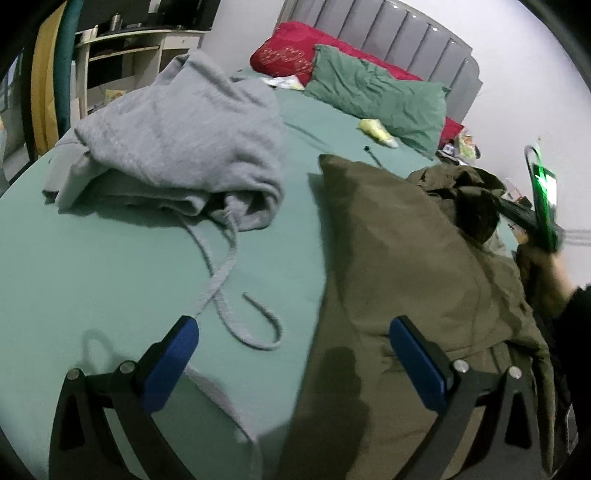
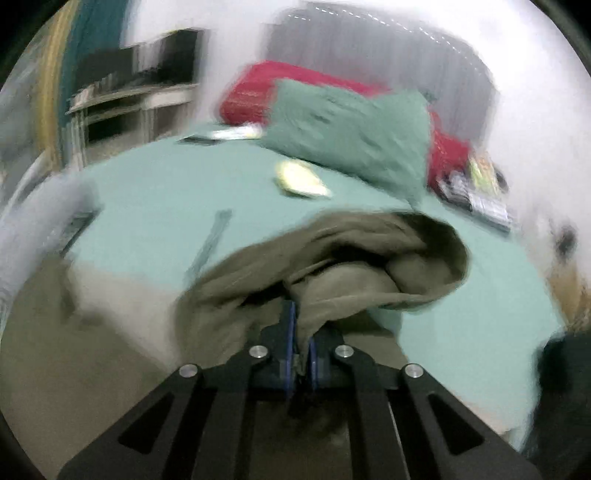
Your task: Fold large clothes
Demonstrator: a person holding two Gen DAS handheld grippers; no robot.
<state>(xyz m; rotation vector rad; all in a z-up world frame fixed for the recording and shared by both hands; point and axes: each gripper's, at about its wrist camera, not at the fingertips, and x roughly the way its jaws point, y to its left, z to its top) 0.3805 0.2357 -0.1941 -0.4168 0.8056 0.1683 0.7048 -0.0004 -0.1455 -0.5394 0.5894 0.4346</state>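
Note:
An olive-green garment (image 1: 399,258) lies spread on the green bed sheet (image 1: 110,277), right of a folded grey hoodie (image 1: 177,147) with loose drawstrings. My left gripper (image 1: 295,332) is open and empty, hovering over the olive garment's left edge and the sheet. My right gripper (image 2: 301,332) is shut on a bunched fold of the olive garment (image 2: 332,266) and holds it lifted above the bed; this view is motion-blurred. The right gripper also shows at the far right of the left wrist view (image 1: 543,206), lifting the cloth.
A green pillow (image 1: 376,96) and a red pillow (image 1: 288,51) lie by the grey headboard (image 1: 406,33). A small yellow item (image 1: 376,131) and a dark stick (image 1: 373,157) rest on the sheet. Shelves (image 1: 122,62) stand beyond the bed's left side.

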